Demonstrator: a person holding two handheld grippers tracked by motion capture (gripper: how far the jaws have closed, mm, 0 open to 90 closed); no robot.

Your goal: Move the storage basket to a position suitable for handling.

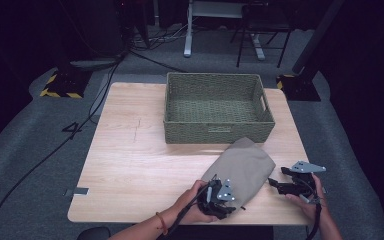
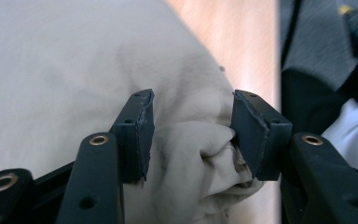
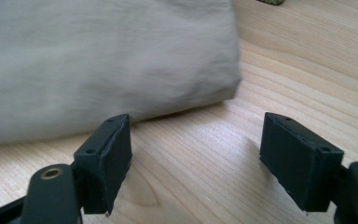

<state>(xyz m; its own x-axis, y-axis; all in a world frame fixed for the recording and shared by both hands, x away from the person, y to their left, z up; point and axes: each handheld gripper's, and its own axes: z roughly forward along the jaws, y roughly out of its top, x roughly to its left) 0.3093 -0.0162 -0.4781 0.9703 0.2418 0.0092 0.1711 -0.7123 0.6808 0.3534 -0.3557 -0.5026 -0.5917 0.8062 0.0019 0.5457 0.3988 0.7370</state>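
Beige cloth (image 1: 243,170), folded into a soft, rounded bundle, plain with no print. Lay flat on the wooden table (image 1: 130,165) near its front edge, angled so the far end pointed up toward the woven basket (image 1: 215,131) and sat just in front of it, maybe touching, hard to tell. Mostly smooth on top. Bunched into a crumpled wad (image 2: 200,158) at the near corner, by the table edge. Long right side straight and neat (image 3: 121,60), resting right on the wood.
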